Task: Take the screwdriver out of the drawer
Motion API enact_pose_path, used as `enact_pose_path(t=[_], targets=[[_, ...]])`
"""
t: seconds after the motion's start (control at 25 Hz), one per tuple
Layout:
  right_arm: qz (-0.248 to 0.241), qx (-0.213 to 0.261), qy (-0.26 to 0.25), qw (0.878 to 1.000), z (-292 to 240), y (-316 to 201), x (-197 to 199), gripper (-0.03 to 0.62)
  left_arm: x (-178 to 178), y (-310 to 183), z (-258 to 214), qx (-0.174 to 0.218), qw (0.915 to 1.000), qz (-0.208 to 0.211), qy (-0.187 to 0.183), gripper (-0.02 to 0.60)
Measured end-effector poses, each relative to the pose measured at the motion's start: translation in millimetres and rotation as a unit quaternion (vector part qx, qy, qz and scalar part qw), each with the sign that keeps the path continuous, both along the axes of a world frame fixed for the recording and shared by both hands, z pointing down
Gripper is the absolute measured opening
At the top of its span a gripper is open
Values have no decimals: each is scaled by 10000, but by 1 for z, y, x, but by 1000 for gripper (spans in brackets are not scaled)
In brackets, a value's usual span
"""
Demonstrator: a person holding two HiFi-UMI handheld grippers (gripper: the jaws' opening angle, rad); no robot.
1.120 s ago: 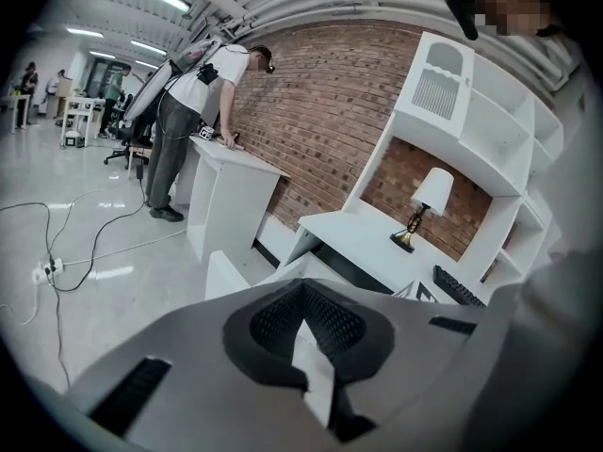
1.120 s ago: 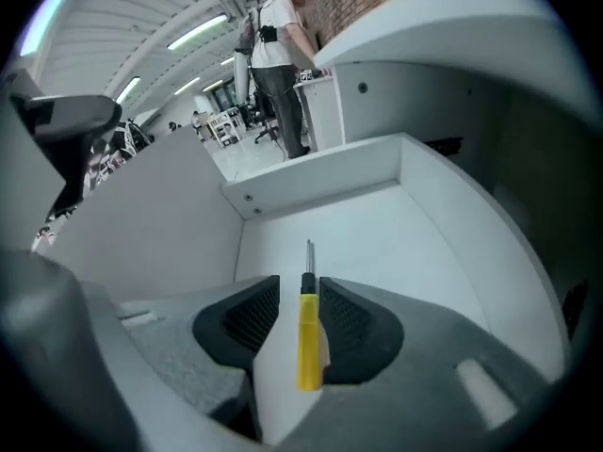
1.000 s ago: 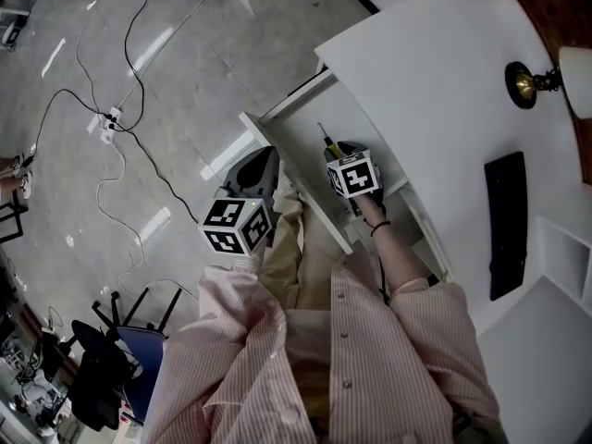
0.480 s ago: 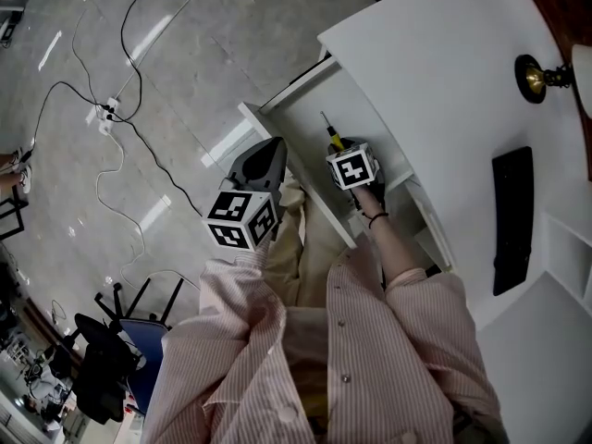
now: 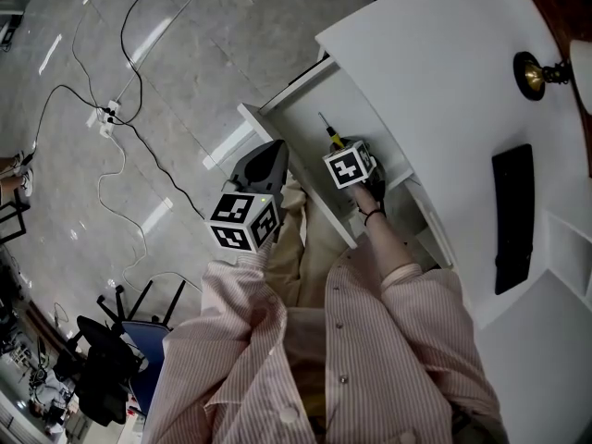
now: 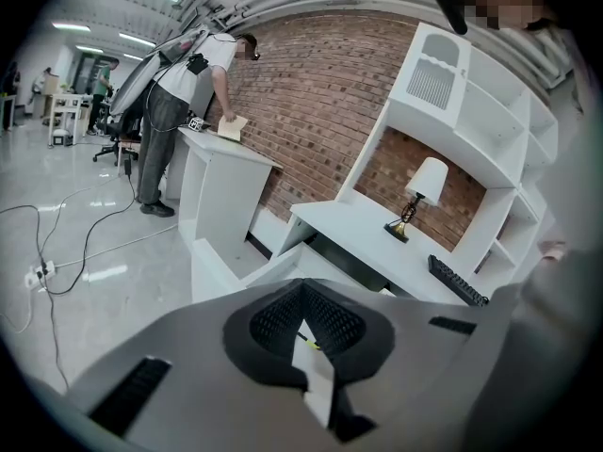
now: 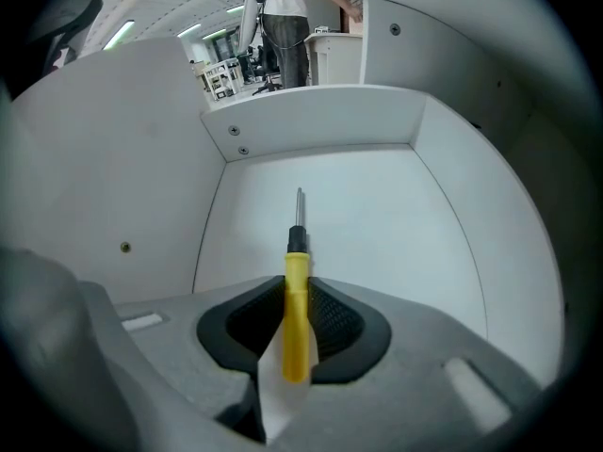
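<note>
1. The right gripper (image 7: 297,288) points steeply down into the open drawer (image 7: 377,224), seen at the upper middle of the head view. Its jaws are closing on the screwdriver (image 7: 296,318), and the black pads stand right against both sides of the yellow handle.
2. The screwdriver is inside the drawer, low in the middle of the right gripper view. Its black collar and thin metal shaft reach past the jaws toward the drawer's far wall.
3. The left gripper (image 6: 303,290) has its jaws together with nothing between them. In the head view it hangs at the middle left, outside the drawer and just beside its near corner, apart from the right gripper.
4. The drawer is pulled out from under the white desk (image 5: 435,72), which fills the upper right of the head view.
5. On the desk, a lamp (image 5: 536,74) with a brass base stands at the right edge. A black keyboard (image 5: 511,220) lies below it in the frame, well apart from the drawer.
6. The person's striped shirt (image 5: 370,359) fills the lower middle of the head view.
7. The glossy grey floor (image 5: 185,54) takes up the left of the head view, with a power strip (image 5: 108,118) at the upper left and a black office chair (image 5: 97,377) at the lower left.
8. In the left gripper view a brick wall (image 6: 311,92) stands behind the desk, and another person (image 6: 179,102) bends over a white cabinet (image 6: 212,196) at the upper left.
</note>
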State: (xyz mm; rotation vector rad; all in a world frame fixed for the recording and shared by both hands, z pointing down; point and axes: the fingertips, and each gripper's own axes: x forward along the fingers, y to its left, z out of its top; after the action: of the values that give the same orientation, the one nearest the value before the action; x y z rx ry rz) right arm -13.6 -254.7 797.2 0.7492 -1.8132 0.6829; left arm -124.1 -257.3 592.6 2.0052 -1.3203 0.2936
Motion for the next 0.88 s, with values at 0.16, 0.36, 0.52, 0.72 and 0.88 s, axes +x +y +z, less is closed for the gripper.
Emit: enact_pose_path(t=[0.16, 0.36, 0.52, 0.72, 0.88], targets=[[7, 47, -35, 10000, -2, 1, 0, 78, -1, 1, -2, 28, 10000, 9, -13, -2], [6, 185, -98, 9998, -16, 0, -2, 78, -3, 3, -7, 71, 10000, 16, -31, -2], [-4, 311, -243, 9992, -28, -1, -5, 78, -5, 4, -12, 131, 9999, 4, -55, -2], [11, 549, -498, 9972, -54, -4, -8, 78, -7, 4, -23, 275, 9996, 50, -76, -2], [32, 744, -702, 9948, -78, -5, -8, 78, -8, 6, -32, 373, 9992, 116, -100, -2]])
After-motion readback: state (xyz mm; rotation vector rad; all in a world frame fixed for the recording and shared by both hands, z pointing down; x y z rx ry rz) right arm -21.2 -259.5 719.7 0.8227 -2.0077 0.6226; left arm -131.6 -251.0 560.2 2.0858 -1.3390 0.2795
